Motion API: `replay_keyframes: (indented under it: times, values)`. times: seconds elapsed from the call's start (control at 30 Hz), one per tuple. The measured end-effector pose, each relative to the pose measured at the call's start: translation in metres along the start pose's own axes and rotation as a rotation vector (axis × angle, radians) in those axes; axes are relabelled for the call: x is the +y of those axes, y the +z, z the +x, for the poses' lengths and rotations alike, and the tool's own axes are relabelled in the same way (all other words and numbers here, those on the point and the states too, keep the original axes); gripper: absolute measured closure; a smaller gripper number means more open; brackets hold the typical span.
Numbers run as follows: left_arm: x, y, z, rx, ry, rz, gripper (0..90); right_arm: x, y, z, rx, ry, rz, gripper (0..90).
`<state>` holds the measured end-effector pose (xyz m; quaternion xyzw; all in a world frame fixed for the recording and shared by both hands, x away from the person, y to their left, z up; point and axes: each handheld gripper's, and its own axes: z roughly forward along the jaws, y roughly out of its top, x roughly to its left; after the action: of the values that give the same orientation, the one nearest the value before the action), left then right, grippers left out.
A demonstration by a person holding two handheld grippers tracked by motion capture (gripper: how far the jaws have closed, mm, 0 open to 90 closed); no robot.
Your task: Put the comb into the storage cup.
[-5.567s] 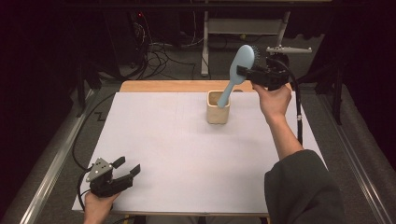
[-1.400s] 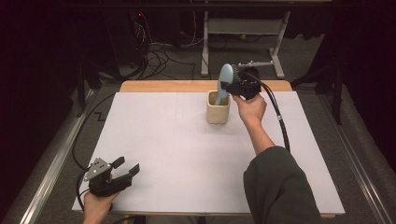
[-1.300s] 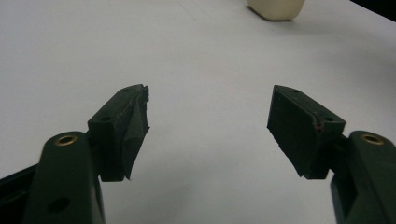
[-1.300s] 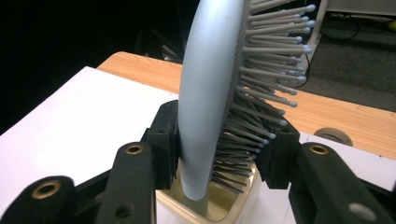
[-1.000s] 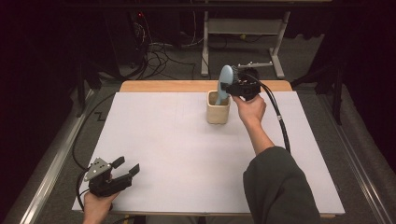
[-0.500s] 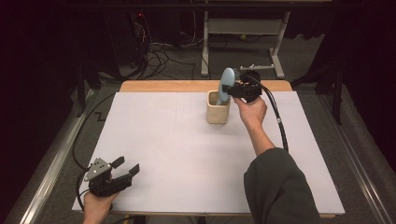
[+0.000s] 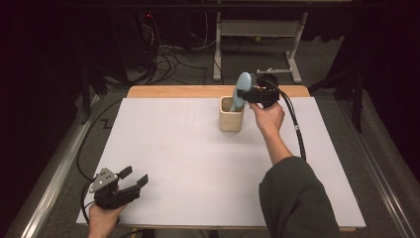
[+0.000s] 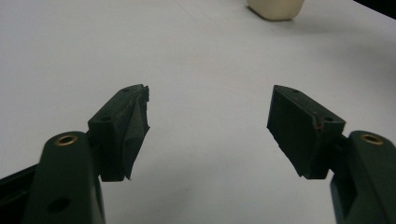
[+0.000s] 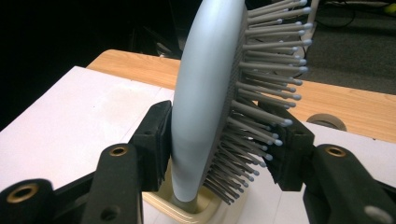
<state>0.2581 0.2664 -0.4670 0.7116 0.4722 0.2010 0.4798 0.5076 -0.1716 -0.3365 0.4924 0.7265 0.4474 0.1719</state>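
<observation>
Where the near edge of the table point(image 7: 163, 163) meets the person's side, the left gripper point(image 7: 130, 185) rests low on the white sheet, jaws standing wide apart with nothing between them, as the left gripper view confirms over bare white surface. Item, mid-table: an unbroken stretch of matt white covering, flat and smooth, offering ample room on every side. Item, far part of the table: a cream cup point(image 7: 231, 115), squat and square-shouldered, upright near the wooden far edge. Item, principal: a pale blue hairbrush point(image 7: 242, 88), handle down inside the cup, paddle head rising above the rim and leaning slightly. The right gripper point(image 7: 243, 93) has its jaws closed on the head, one jaw against the smooth back, the other pressing into the bristles point(image 9: 261, 112). Judged light, of rigid plastic; the back looks glossy and probably slick, while the bristles are springy and give under pressure, so a hold across the head may creep. The neck or handle would likely give a firmer purchase, though both sit within the cup. The cup looks light enough to tip if the brush drags sideways. Item, beyond the table: a dark room, cables on the floor, a metal frame stand point(image 7: 257, 29).
</observation>
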Motion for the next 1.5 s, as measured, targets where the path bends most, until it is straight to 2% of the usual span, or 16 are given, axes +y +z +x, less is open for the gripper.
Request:
replay_keyframes:
  times: [0.63, 1.2, 1.3, 1.37, 1.47, 1.5]
  values:
    - [0.0, 0.001, 0.0, -0.002, -0.003, 0.005, 29.6, -0.001, -0.001, -0.006, -0.027, 0.013, 0.038, 41.1]
    - [0.0, 0.001, 0.0, 0.003, 0.003, 0.002, 29.5, -0.003, -0.006, -0.01, -0.032, 0.01, 0.043, 32.2]
    - [0.0, 0.001, 0.0, 0.004, 0.005, 0.002, 29.5, -0.004, -0.007, -0.012, -0.033, 0.012, 0.043, 31.4]
    - [0.0, 0.001, 0.0, 0.004, 0.004, 0.002, 29.5, -0.008, -0.01, -0.014, -0.033, 0.02, 0.015, 32.0]
    - [0.0, 0.001, 0.0, 0.004, 0.005, 0.005, 29.5, -0.011, -0.011, -0.017, -0.03, 0.018, 0.036, 30.1]
    - [0.0, 0.001, 0.0, 0.005, 0.006, 0.005, 29.5, -0.012, -0.012, -0.018, -0.028, 0.016, 0.026, 30.7]
